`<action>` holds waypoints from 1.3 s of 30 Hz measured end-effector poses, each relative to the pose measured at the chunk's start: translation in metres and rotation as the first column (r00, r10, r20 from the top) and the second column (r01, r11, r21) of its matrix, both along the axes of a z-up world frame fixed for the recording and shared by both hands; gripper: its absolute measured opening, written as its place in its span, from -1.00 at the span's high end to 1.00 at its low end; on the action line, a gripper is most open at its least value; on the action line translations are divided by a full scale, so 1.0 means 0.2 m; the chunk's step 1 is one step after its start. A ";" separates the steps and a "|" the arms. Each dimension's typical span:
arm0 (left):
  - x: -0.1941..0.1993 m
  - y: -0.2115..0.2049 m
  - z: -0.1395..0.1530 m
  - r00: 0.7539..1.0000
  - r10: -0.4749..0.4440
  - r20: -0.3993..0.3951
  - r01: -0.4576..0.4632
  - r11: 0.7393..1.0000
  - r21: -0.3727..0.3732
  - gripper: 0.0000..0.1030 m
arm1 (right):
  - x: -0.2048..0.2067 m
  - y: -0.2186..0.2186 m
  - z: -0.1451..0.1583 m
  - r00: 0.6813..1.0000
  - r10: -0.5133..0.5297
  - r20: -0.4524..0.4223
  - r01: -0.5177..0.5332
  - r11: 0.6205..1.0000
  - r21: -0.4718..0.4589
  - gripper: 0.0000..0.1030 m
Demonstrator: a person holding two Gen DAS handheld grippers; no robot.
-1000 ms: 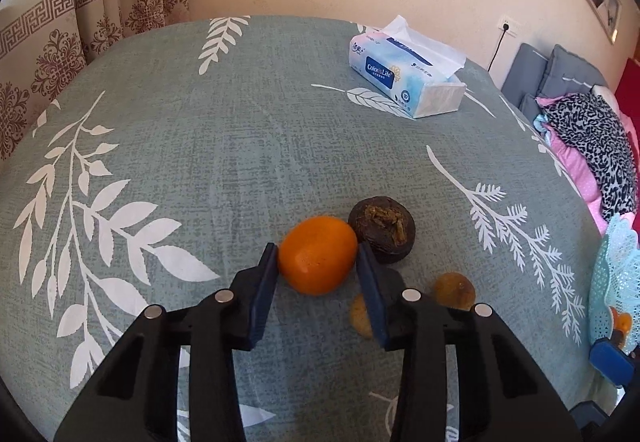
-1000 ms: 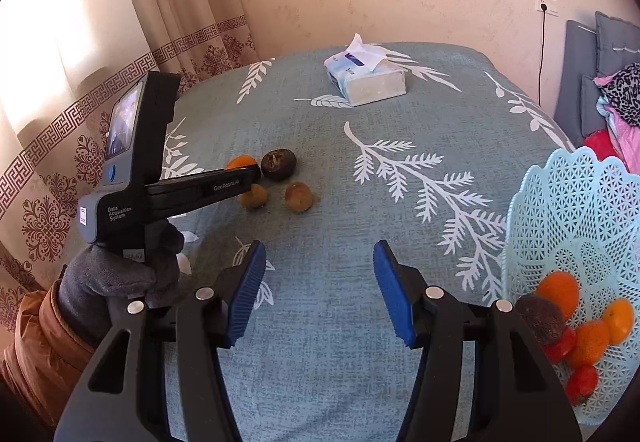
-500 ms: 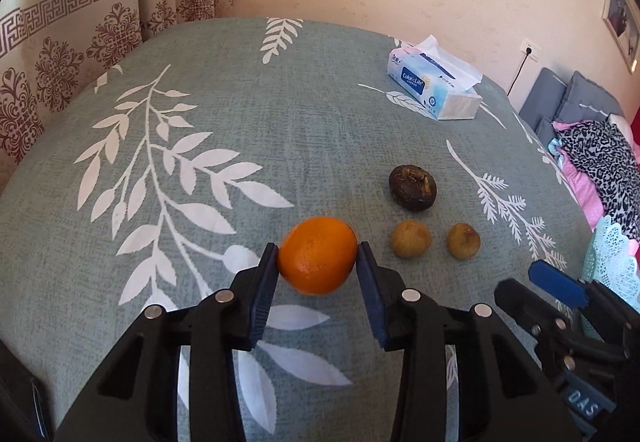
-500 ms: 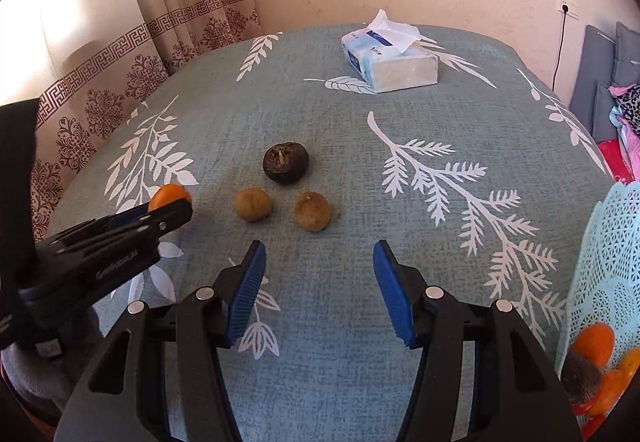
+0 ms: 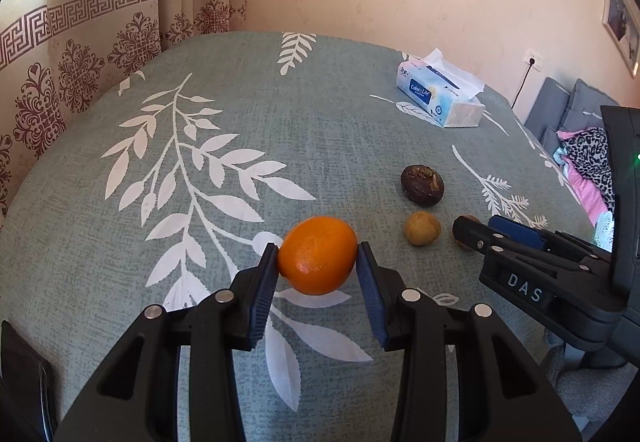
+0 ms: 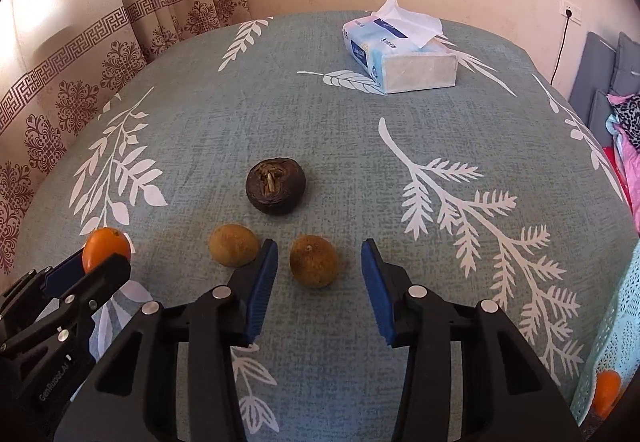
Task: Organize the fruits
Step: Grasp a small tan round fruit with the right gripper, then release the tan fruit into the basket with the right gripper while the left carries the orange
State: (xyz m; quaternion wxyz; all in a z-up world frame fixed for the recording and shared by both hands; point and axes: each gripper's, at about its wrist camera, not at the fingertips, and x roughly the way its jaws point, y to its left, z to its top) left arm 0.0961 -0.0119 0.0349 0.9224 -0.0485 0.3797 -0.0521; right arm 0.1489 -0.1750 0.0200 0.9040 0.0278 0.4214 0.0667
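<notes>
Squarely between the narrowing, not yet touching pads of the right gripper [image 6: 319, 274], lower centre frame: small brown fruit [image 6: 313, 261]; left gripper [image 5: 317, 267] pinching the orange [image 5: 317, 255].

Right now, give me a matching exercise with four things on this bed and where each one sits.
Things:
1. orange
2. dark round fruit
3. tissue pack
4. brown fruit

Places:
A. far end of the bedspread
B. between the right gripper pads, untouched
C. clamped in the left gripper
D. just beyond the two small fruits

Pairs: 1-C, 2-D, 3-A, 4-B
</notes>
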 end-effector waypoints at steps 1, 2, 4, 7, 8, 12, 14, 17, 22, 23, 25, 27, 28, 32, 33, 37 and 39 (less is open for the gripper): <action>0.00 0.00 0.00 1.000 0.001 -0.003 -0.001 1.000 -0.001 0.22 | 0.01 0.01 -0.01 1.000 0.004 -0.008 -0.004 1.000 -0.002 0.26; 0.00 0.00 -0.01 1.000 0.002 -0.005 -0.002 1.000 -0.003 0.22 | 0.01 0.01 -0.02 1.000 0.006 -0.014 -0.006 1.000 -0.005 0.28; 0.01 0.00 -0.01 1.000 0.000 -0.007 -0.001 1.000 -0.006 0.22 | 0.01 0.02 -0.04 1.000 -0.001 -0.010 0.001 1.000 -0.021 0.41; 0.00 0.01 -0.01 1.000 0.002 -0.005 -0.002 1.000 -0.005 0.22 | -0.01 0.01 -0.04 1.000 -0.004 -0.004 0.004 1.000 -0.020 0.50; 0.00 0.00 -0.01 1.000 0.002 -0.003 -0.002 1.000 -0.004 0.22 | -0.01 0.01 -0.03 1.000 -0.007 -0.003 0.007 1.000 -0.016 0.50; 0.00 0.00 -0.01 1.000 0.003 0.001 -0.003 1.000 0.003 0.22 | -0.08 0.00 0.01 1.000 -0.009 0.026 0.010 1.000 -0.024 0.50; 0.00 0.00 -0.01 1.000 0.005 0.003 -0.005 1.000 0.006 0.22 | -0.11 -0.01 0.03 0.999 -0.011 0.035 0.011 1.000 -0.015 0.50; -0.01 -0.01 -0.01 1.000 0.003 0.008 -0.003 1.000 0.014 0.22 | -0.18 -0.01 0.05 0.999 -0.005 0.044 0.005 1.000 0.008 0.50; -0.02 -0.05 -0.01 1.000 -0.012 0.019 0.012 0.999 0.034 0.22 | -0.27 0.00 0.06 0.998 0.005 0.056 -0.006 1.000 0.018 0.49; -0.02 -0.05 -0.01 1.000 -0.012 0.021 0.012 0.999 0.038 0.22 | -0.28 0.00 0.06 0.998 0.005 0.055 -0.006 1.000 0.024 0.49; -0.02 -0.05 -0.01 1.000 -0.011 0.022 0.010 0.999 0.042 0.22 | -0.30 -0.01 0.08 0.998 0.004 0.063 -0.005 1.000 0.028 0.49; -0.03 -0.06 -0.01 1.000 -0.014 0.025 0.013 0.999 0.043 0.22 | -0.34 -0.02 0.11 0.997 0.004 0.079 -0.006 1.000 0.030 0.49; -0.03 -0.06 0.00 0.999 -0.017 0.027 0.016 0.999 0.043 0.22 | -0.36 -0.02 0.12 0.996 0.003 0.085 -0.006 0.999 0.033 0.49; -0.06 -0.08 0.01 0.999 -0.033 0.038 0.031 0.998 0.048 0.22 | -0.42 -0.05 0.15 0.995 -0.009 0.099 0.004 0.999 0.052 0.49; -0.06 -0.08 0.01 0.999 -0.037 0.038 0.035 0.998 0.048 0.22 | -0.44 -0.06 0.16 0.994 -0.013 0.104 0.007 0.999 0.052 0.49; -0.08 -0.10 0.02 0.998 -0.047 0.046 0.045 0.998 0.048 0.22 | -0.52 -0.12 0.20 0.991 -0.042 0.126 0.034 0.998 0.061 0.49; -0.09 -0.11 0.03 0.997 -0.052 0.052 0.049 0.998 0.051 0.22 | -0.56 -0.17 0.22 0.989 -0.066 0.134 0.057 0.996 0.071 0.49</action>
